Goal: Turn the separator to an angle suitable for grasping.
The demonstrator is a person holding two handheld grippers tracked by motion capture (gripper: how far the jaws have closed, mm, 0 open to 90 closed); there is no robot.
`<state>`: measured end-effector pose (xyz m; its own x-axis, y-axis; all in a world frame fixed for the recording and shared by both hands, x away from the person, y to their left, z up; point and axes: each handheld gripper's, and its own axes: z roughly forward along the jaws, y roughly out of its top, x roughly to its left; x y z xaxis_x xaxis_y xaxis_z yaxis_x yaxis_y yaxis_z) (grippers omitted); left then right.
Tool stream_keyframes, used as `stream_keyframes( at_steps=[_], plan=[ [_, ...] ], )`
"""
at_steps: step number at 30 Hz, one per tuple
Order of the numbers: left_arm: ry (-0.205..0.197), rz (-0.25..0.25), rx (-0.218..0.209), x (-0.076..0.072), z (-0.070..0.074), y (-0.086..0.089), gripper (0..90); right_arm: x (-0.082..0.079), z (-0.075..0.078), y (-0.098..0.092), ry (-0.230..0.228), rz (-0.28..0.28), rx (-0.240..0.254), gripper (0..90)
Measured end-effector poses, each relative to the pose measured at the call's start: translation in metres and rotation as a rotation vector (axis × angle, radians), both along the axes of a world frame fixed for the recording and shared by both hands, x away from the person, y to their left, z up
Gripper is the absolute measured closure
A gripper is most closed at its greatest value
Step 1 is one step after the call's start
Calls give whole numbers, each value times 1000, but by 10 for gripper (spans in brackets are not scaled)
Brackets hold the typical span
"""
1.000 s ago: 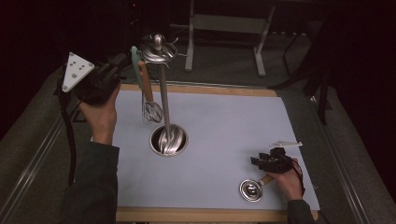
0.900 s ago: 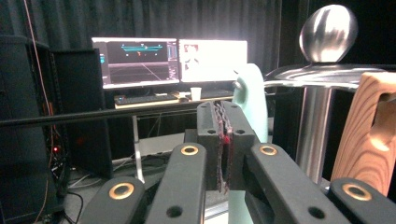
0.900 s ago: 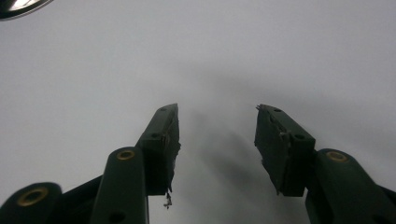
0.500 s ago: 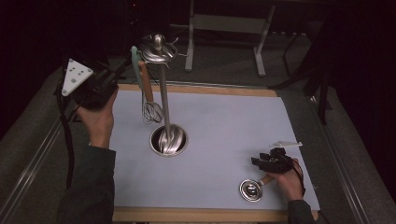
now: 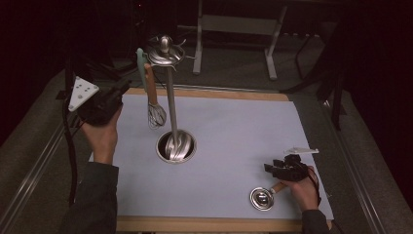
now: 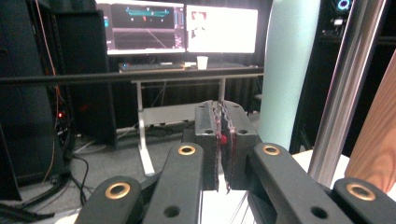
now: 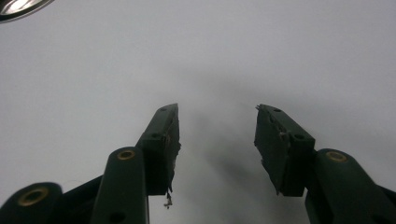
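Pale blue matting covers the table; nearest me the right gripper rests on it, jaws apart and empty, beside a small steel ladle. Farther off, the left gripper, jaws almost closed on nothing and just easing apart, sits left of the whisk, hanging upright from the stand.

Stand: polished, glossy metal pole just right of the left jaws; whisk handle beside it, smooth wood grain. Jaws matt black plastic. Surface under the right jaws: matt pale sheet, wooden edge.
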<state>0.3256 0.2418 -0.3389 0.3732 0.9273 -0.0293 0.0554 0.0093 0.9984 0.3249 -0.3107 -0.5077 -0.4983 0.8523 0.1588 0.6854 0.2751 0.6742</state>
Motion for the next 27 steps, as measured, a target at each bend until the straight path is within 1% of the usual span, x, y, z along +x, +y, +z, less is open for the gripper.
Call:
stream_keyframes(
  at_steps=[5, 10, 13, 14, 17, 18, 21, 22, 25, 27],
  plan=[
    [33, 7, -4, -6, -21, 1, 848, -1, 2, -2, -2, -4, 8, 511],
    [84, 13, -8, -9, -47, 2, 826, -2, 3, -1, -1, -2, 10, 525],
    [105, 14, -25, -9, -55, 4, 817, -2, 4, -2, -8, -41, 9, 550],
    [111, 14, -30, -9, -58, 5, 816, -2, 4, -3, -6, -41, 13, 553],
    [133, 9, -26, -9, -65, 5, 809, -2, 5, -3, -7, -40, 16, 550],
    [144, -6, -29, -9, -68, 5, 805, -2, 5, -3, -9, -36, 13, 548],
    [168, -17, -24, -9, -75, 3, 786, -3, 4, 1, -15, -27, -23, 543],
    [177, -23, -15, -9, -78, 2, 783, -3, 4, 2, -16, -25, -29, 542],
    [191, -26, -10, -10, -86, 0, 765, -3, 5, 3, -19, -19, -36, 540],
    [204, -27, -13, -12, -94, -1, 760, -3, 6, 3, -20, -19, -38, 539]
  ],
)
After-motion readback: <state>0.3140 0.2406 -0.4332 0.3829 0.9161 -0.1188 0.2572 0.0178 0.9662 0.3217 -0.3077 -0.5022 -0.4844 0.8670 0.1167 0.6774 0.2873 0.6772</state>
